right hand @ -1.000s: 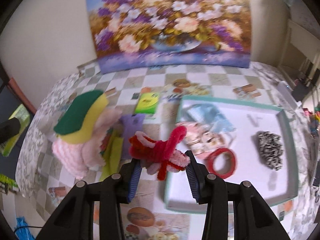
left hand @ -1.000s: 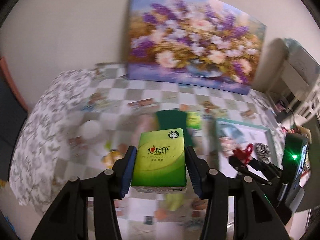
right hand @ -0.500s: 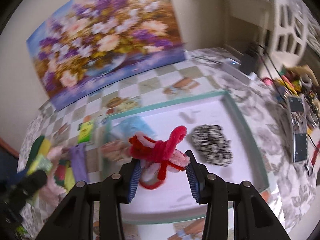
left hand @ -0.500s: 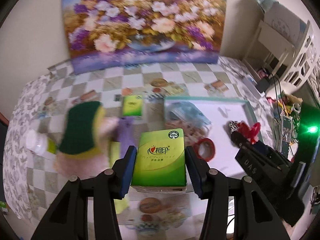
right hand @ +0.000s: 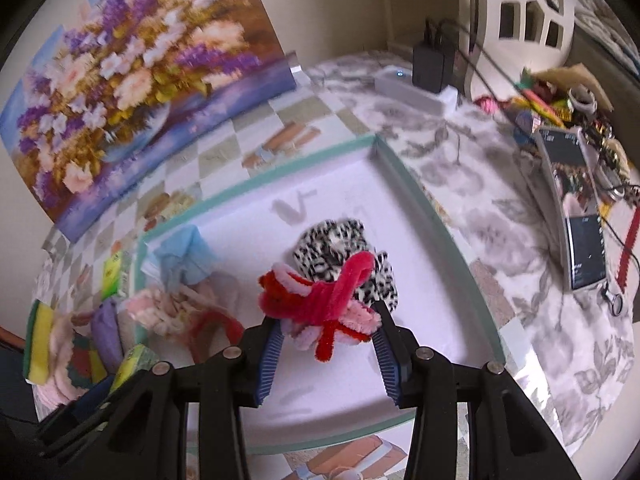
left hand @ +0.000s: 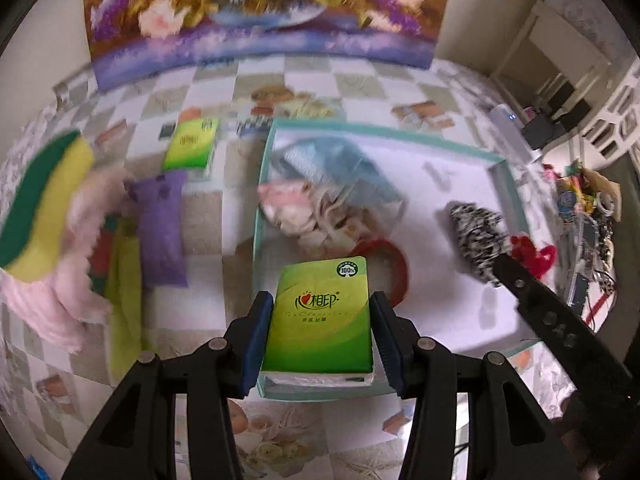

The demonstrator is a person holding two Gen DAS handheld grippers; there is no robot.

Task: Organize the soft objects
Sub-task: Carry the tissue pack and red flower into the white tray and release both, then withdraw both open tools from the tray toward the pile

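My left gripper [left hand: 320, 332] is shut on a green tissue pack [left hand: 322, 312], held over the near left corner of the white tray with a teal rim [left hand: 505, 184]. In my right gripper [right hand: 326, 344], shut, sits a red and pink pipe-cleaner bundle [right hand: 320, 300], above the tray's floor [right hand: 420, 300] and just in front of a black-and-white scrunchie [right hand: 340, 248]. The left wrist view shows the right gripper [left hand: 520, 264] with its bundle [left hand: 534, 254] beside the scrunchie [left hand: 476, 236]. A blue cloth [left hand: 332, 164], a pink and white bundle [left hand: 304, 212] and a red ring [left hand: 394, 260] lie in the tray.
Left of the tray lie a second green tissue pack [left hand: 192, 148], a purple cloth [left hand: 162, 224], a yellow cloth [left hand: 124, 300], a pink fluffy cloth [left hand: 76, 280] and a green-yellow sponge [left hand: 40, 200]. A flower painting [left hand: 260, 12] leans at the back. Cluttered gadgets [right hand: 576, 184] lie right of the tray.
Both grippers have swung right from the pile of soft things to above the tray, and sunk lower. The right one has rolled. Each keeps its load.
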